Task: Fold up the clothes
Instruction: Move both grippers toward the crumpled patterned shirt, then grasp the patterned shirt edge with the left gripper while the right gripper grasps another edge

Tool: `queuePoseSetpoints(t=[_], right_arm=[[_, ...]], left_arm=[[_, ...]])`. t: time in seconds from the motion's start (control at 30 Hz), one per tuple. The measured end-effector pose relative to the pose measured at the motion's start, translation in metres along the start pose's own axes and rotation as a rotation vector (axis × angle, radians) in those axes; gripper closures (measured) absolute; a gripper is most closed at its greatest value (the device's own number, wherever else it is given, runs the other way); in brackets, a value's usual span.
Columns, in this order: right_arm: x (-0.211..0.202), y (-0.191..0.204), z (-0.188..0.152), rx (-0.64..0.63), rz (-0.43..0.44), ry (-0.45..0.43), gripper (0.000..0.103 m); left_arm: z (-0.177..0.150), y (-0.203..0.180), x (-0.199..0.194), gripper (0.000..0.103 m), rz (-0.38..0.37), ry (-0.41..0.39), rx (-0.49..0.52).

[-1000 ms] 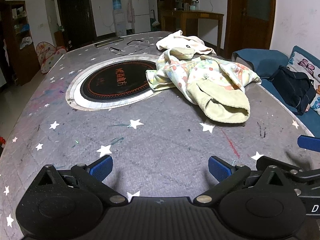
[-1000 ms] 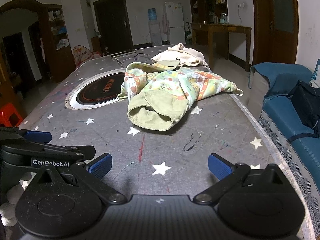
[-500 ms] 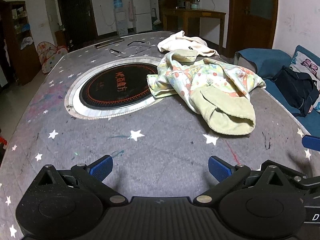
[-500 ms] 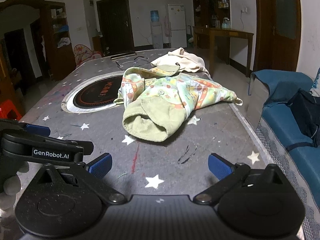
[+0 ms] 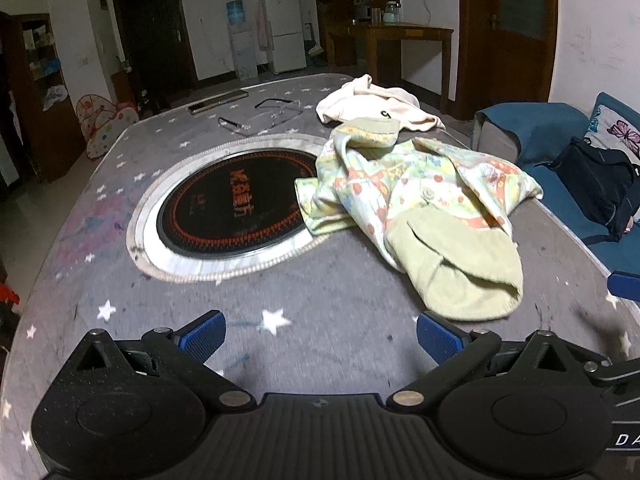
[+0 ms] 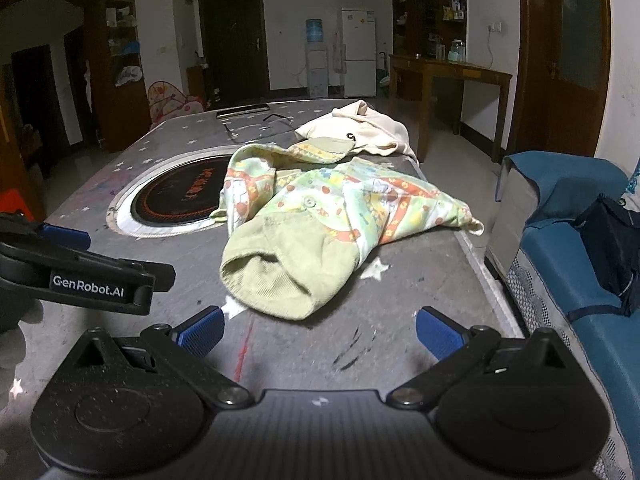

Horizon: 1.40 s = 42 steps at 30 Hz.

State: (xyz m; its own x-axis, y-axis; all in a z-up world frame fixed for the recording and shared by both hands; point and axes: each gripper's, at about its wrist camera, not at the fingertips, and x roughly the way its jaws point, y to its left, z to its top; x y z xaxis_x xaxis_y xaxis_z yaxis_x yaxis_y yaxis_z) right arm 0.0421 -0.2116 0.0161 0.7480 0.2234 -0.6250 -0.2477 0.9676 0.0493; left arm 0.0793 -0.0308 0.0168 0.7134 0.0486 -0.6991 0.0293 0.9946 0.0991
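Note:
A crumpled child's garment (image 5: 420, 200) (image 6: 320, 216) with a colourful print and pale green cuffs lies on the grey star-patterned table. Behind it sits a cream garment (image 5: 376, 104) (image 6: 360, 128), also bunched up. My left gripper (image 5: 320, 338) hovers open over the table, short of the green cuff, which lies ahead to its right. My right gripper (image 6: 318, 330) is open too, with the green cuff (image 6: 276, 284) just beyond its fingertips. Neither gripper holds anything. The left gripper's body shows at the left edge of the right wrist view.
A round black induction plate (image 5: 236, 208) with a white rim is set into the table (image 5: 200, 292). Eyeglasses (image 5: 264, 114) and a flat dark bar (image 5: 218, 102) lie at the far end. A blue sofa (image 6: 580, 280) with a black bag (image 6: 612, 248) stands to the right.
Both grippers have moved forward over the table toward the printed garment, which now appears closer. Both stay open. The clothes have not moved.

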Motion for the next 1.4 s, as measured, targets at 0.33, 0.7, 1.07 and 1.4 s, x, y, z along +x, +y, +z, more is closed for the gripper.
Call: queuePoseSetpoints(t=[0.33,0.7,1.07,1.4], right_arm=[[0.026,-0.014,0.025,-0.007,-0.025,-0.009,0.001],[0.068,-0.031,0.056,0.012,-0.049,-0.008,0.020],[0.109,-0.043,0.061,0.038,-0.030,0.050,0.056],[0.099,-0.049,0.060,0.056,0.004,0.036,0.097]], left_arm=[[0.038,0.000,0.020,0.001,-0.014,-0.029,-0.018],[0.079,-0.003,0.053,0.014,-0.049,-0.053,-0.030],[0.103,0.004,0.093,0.030,-0.077,-0.004,-0.088],[0.099,0.016,0.098,0.098,-0.207,0.041,-0.162]])
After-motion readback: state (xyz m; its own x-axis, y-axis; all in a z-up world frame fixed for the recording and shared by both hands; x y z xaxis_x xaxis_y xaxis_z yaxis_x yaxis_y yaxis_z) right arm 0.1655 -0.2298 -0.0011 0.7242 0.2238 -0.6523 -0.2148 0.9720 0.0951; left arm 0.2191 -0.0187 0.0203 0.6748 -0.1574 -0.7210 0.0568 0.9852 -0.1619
